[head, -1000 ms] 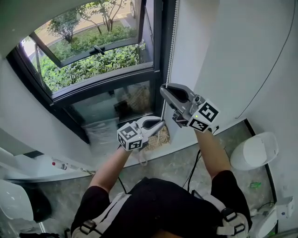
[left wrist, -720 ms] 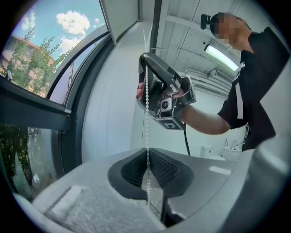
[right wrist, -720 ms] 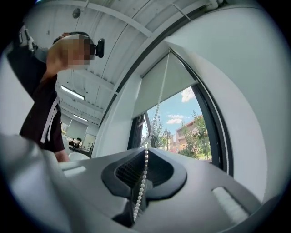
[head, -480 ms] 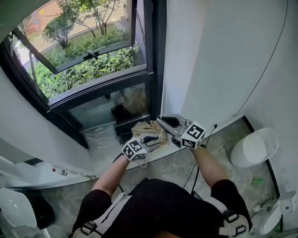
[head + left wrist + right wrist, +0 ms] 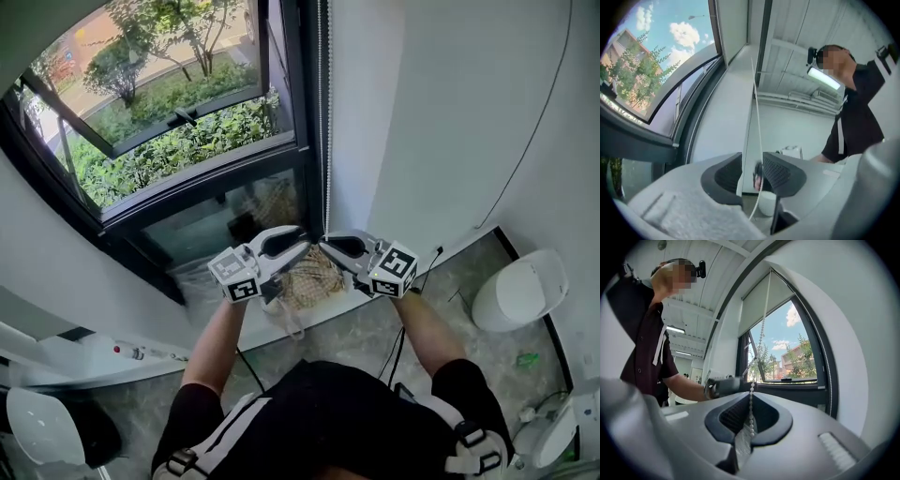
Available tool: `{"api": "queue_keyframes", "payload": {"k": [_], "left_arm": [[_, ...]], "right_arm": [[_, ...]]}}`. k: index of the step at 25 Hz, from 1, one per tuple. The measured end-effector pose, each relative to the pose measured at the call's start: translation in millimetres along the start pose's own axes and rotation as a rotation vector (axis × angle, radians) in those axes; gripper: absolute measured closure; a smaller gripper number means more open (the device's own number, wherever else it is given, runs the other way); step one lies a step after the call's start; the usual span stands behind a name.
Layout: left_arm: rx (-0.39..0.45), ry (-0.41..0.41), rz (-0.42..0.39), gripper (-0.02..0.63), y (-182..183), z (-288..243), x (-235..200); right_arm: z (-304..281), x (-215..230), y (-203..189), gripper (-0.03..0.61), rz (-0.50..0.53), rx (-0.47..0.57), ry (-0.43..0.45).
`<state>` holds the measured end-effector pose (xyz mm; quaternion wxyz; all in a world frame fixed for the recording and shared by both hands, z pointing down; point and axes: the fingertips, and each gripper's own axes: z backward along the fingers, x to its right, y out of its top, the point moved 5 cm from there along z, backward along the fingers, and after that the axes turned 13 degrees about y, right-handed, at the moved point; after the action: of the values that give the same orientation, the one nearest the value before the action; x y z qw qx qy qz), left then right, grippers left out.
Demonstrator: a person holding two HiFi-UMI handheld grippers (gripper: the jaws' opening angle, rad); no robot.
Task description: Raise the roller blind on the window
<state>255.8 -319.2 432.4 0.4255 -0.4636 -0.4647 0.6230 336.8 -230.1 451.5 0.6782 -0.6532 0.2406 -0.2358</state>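
Note:
A white bead chain (image 5: 323, 112) hangs down the window frame's right side. My right gripper (image 5: 328, 244) is shut on the bead chain (image 5: 751, 404), which runs up from its closed jaws toward the pale roller blind (image 5: 761, 301) covering the top of the window. My left gripper (image 5: 302, 242) faces it from the left at the same height. Its jaws are opening, and the chain (image 5: 757, 136) passes through the gap between them without the pads (image 5: 780, 171) pressing on it.
The dark-framed window (image 5: 206, 192) looks onto green bushes. A woven basket (image 5: 309, 277) and a plastic bag (image 5: 202, 272) lie below the grippers at the sill. A white rounded fixture (image 5: 520, 291) stands at the right, and a thin cable (image 5: 548, 122) runs along the white wall.
The right gripper came down with the chain in its jaws and then held still. The left gripper dropped, then rose level with the right one, and its jaws parted from the chain.

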Motion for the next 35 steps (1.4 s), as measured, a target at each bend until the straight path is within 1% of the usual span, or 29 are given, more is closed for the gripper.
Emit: {"api": "queue_keyframes", "payload": {"k": [3, 5, 7, 10, 13, 14, 16, 19, 21, 22, 23, 24, 28, 30, 32, 33, 35], "left_arm": [[0.059, -0.062, -0.015, 0.469, 51.2, -16.4, -0.1], [0.077, -0.114, -0.037, 0.469, 75.9, -30.2, 4.6], [0.11, -0.157, -0.032, 0.469, 97.9, -43.3, 11.8], [0.171, -0.2, 0.036, 0.469, 125.1, -59.9, 18.3], [0.223, -0.209, 0.113, 0.469, 141.2, -69.8, 18.7], [0.237, -0.213, 0.131, 0.469, 144.6, -71.5, 19.6], [0.245, -0.23, 0.137, 0.469, 149.1, -74.5, 23.7], [0.231, -0.244, 0.105, 0.469, 152.7, -80.9, 29.7], [0.221, -0.229, 0.068, 0.476, 153.9, -84.6, 31.4], [0.213, -0.213, 0.043, 0.506, 154.0, -85.9, 31.7], [0.203, -0.199, 0.022, 0.594, 153.8, -86.6, 31.8], [0.193, -0.196, 0.013, 0.595, 153.8, -86.7, 32.1], [0.176, -0.208, 0.026, 0.6, 150.6, -85.2, 31.8], [0.149, -0.191, 0.007, 0.6, 140.7, -84.8, 28.8], [0.11, -0.166, -0.015, 0.6, 120.7, -83.3, 24.5], [0.086, -0.156, -0.018, 0.6, 105.1, -81.7, 22.6], [0.017, -0.143, -0.009, 0.601, 60.7, -76.4, 20.4]], "right_arm": [[-1.3, 0.0, 0.2, 0.566, -0.001, -0.007, 0.002], [-1.7, 0.2, 0.2, 0.566, -0.009, -0.012, 0.005], [-1.0, -0.2, 0.0, 0.565, -0.014, -0.019, 0.009], [0.8, 0.6, 0.2, 0.565, -0.018, -0.023, 0.008], [2.2, 0.6, -0.6, 0.565, -0.023, -0.021, 0.007], [2.5, 0.0, -0.9, 0.565, -0.024, -0.02, 0.008], [1.9, -1.5, -0.6, 0.565, -0.026, -0.018, 0.013], [0.6, -2.2, 0.3, 0.565, -0.027, -0.019, 0.022], [1.3, -2.0, 0.4, 0.565, -0.033, -0.017, 0.026], [1.9, -1.7, 0.3, 0.565, -0.04, -0.013, 0.028], [2.4, -1.2, 0.0, 0.565, -0.047, -0.007, 0.028], [2.9, -0.6, -0.3, 0.565, -0.054, -0.001, 0.028], [5.6, 0.6, -4.3, 0.565, -0.055, -0.009, 0.026], [6.2, -0.4, -14.4, 0.565, -0.051, -0.052, 0.03], [8.8, -2.4, -34.9, 0.565, -0.074, -0.114, 0.039], [11.4, -4.2, -50.2, 0.565, -0.101, -0.159, 0.049], [18.1, -11.1, -90.8, 0.565, -0.185, -0.295, 0.087]]}}
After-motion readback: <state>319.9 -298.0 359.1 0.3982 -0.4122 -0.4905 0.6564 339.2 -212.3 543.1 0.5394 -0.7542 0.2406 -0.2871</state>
